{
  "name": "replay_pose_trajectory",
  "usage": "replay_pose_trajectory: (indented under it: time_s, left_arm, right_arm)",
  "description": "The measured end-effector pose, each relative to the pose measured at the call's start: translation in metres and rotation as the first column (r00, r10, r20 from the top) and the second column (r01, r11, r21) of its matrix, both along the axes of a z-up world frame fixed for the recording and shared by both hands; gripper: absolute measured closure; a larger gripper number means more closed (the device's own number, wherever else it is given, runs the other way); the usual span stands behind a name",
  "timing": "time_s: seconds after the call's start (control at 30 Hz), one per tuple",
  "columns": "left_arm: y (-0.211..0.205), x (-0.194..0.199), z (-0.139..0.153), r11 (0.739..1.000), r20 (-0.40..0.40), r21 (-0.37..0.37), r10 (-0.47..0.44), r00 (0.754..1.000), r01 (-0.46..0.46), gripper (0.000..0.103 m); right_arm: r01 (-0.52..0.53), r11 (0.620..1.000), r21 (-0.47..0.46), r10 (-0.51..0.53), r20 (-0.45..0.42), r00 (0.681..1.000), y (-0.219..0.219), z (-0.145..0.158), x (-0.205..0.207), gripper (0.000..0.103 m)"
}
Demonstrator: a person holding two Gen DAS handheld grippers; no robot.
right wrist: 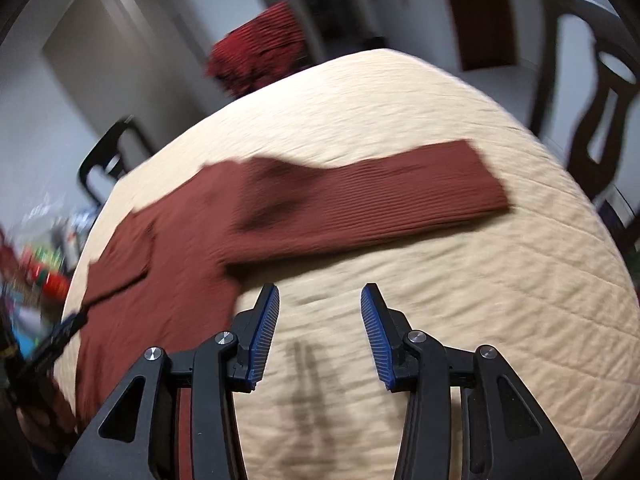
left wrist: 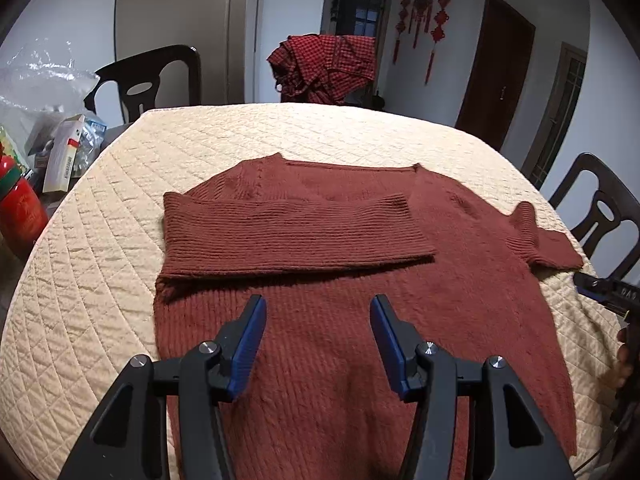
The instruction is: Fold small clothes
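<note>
Folding mid-way: rust sweater (left wrist: 352, 344) flat on quilted surface (left wrist: 100, 280), left sleeve (left wrist: 292, 236) laid across chest, right sleeve (right wrist: 380, 196) spread outward. Left tongs (left wrist: 318, 344) released above hem; right tongs (right wrist: 320, 336) released, empty, beside body. Next, probably: pinch right cuff, fold inward.

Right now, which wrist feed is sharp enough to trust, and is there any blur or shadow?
Left wrist view: sharp, sweater ribbing crisp, fisheye bending at the edges. Right wrist view: motion-smeared, the outstretched sleeve and quilted cover soft, a gripper shadow on the cover between the open jaws.
</note>
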State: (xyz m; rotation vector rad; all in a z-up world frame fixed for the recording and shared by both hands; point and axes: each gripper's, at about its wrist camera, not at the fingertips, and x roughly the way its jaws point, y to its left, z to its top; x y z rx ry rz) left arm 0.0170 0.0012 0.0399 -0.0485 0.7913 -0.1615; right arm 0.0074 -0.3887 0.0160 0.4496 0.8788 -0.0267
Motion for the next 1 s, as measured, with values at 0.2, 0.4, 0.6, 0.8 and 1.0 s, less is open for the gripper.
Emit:
replay_pose_trajectory:
  time_s: [0.2, 0.4, 0.6, 0.8, 1.0]
  left_arm:
    - [0.006, 0.004, -0.014, 1.000, -0.035, -0.008, 0.020, 0.999, -0.020, 0.046]
    - [0.007, 0.005, -0.021, 1.000, -0.063, -0.018, 0.024, 0.998, -0.026, 0.046]
    - [0.008, 0.007, -0.023, 0.999, -0.072, -0.020, 0.025, 0.997, -0.026, 0.046]
    - [0.009, 0.007, -0.023, 0.999, -0.073, -0.024, 0.023, 0.997, -0.025, 0.046]
    - [0.010, 0.008, -0.023, 0.999, -0.073, -0.036, 0.022, 0.997, -0.024, 0.046]
  right_arm:
    - [0.129, 0.988, 0.079, -0.129, -0.006, 0.992, -0.042, -0.005, 0.011, 0.057]
    - [0.218, 0.972, 0.089, -0.219, 0.009, 0.976, -0.058, -0.004, 0.025, 0.057]
    - [0.305, 0.952, 0.010, -0.305, -0.002, 0.952, -0.061, -0.003, 0.036, 0.082]
    - [0.238, 0.970, 0.042, -0.241, 0.083, 0.967, -0.050, 0.023, 0.039, 0.093]
    - [-0.006, 0.999, 0.032, -0.001, 0.226, 0.974, 0.018, 0.077, 0.048, 0.093]
